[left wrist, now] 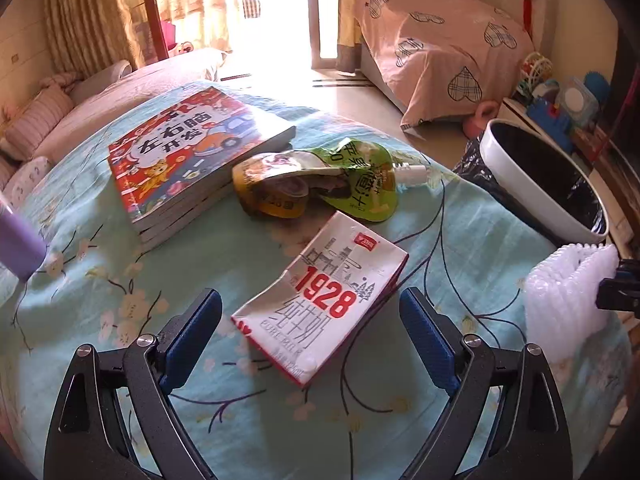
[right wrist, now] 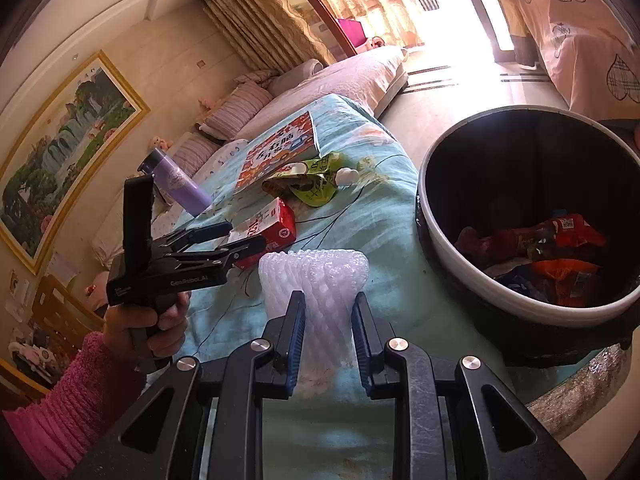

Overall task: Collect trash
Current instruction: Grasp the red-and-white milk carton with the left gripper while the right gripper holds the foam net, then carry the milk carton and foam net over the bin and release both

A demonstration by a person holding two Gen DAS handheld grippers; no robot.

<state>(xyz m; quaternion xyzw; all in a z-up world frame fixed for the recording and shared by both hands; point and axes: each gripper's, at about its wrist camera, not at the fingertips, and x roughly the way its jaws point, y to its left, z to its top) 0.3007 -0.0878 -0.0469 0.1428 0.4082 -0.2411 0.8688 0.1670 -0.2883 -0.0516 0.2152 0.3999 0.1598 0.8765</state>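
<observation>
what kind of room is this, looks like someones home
Most likely a home living room: a cushioned sofa under a framed landscape painting, curtains by a bright glass door, and children's toys along the wall.

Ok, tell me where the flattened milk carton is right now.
The milk carton lies flat on the floral cloth, between the open fingers of the left gripper in the left wrist view, just nearer than the green drink pouch.

The table (left wrist: 120, 280) is viewed closely from above by both wrist cameras; the milk carton (left wrist: 320, 300), foam net (right wrist: 316, 276) and bin (right wrist: 440, 240) are shared.
</observation>
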